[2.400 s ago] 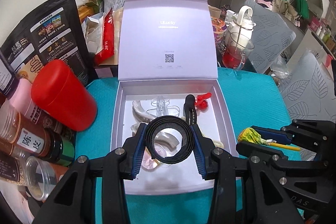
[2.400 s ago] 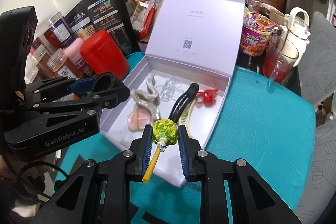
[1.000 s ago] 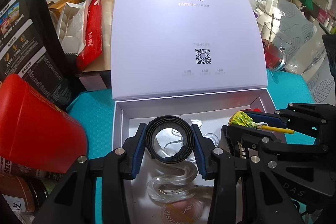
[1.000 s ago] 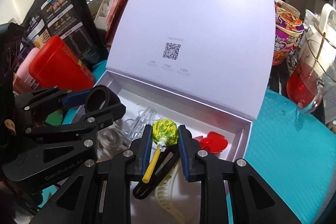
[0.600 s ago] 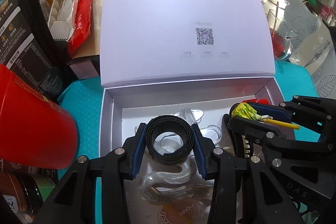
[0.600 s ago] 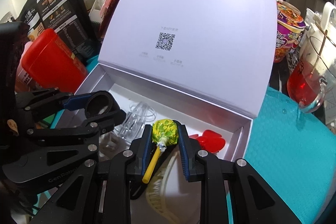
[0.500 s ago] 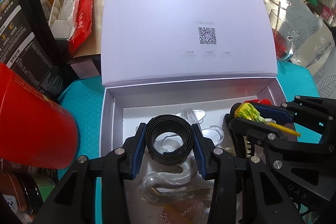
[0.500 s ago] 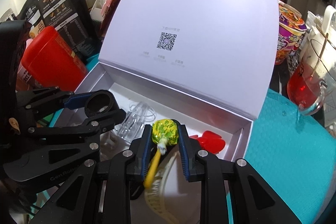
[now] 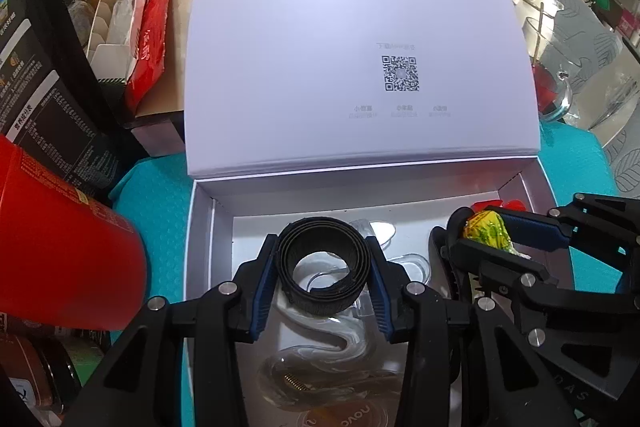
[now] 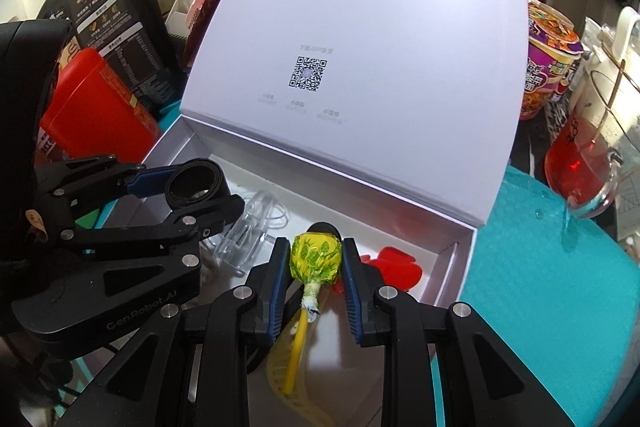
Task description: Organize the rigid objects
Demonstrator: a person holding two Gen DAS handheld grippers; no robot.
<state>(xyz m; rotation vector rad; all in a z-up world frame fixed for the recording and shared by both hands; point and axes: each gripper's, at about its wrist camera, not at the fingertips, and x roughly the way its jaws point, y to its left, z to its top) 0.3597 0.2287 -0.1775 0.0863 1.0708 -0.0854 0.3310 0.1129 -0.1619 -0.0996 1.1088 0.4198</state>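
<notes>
Two black handheld grippers hover over an open white box on a teal mat, its lid standing upright behind. The left gripper has its jaws closed partway around a coiled black strap, pinching it by both sides above the left half of the box. The right gripper clamps a lollipop in a yellow-green wrapper by its head, the yellow stick hanging down toward the camera, above the right half of the box. Inside the box lie clear plastic clips, a red clip near the right wall and a clear S-shaped piece under the left gripper. A red canister stands just left of the box. Compared with half a second ago, both grippers hold the same things with the same grip; the lollipop stick has swung back from its tilt to hang nearly straight, and the box sits slightly nearer and larger in both views
</notes>
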